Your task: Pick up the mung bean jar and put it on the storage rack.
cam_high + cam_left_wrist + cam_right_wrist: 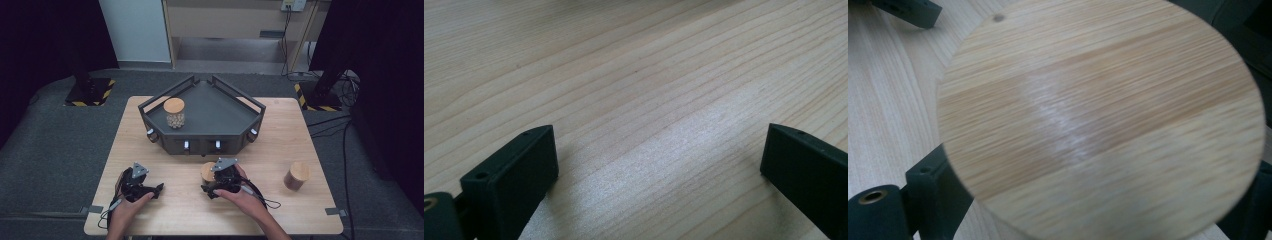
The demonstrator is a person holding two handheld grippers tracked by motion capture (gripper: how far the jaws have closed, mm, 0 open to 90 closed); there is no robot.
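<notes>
A glass jar with a round bamboo lid point(1100, 120) stands on the wooden table point(634, 75), and my right gripper point(1103, 210) has a black jaw tucked under the lid's edge on each side, shut on the jar. From above, this jar point(206, 171) sits just left of the right gripper point(210, 184), near the tray's front. My left gripper point(659, 145) rests low over bare wood with its jaws wide apart and nothing between them; in the high view the left gripper point(152, 190) is at the front left.
A dark angular tray point(200, 146) with railings stands at the table's back middle and holds a bamboo-lidded jar of pale round pieces point(174, 114) in its left part. A brown jar point(296, 176) stands alone at the right. Cables trail from both grippers towards the front edge.
</notes>
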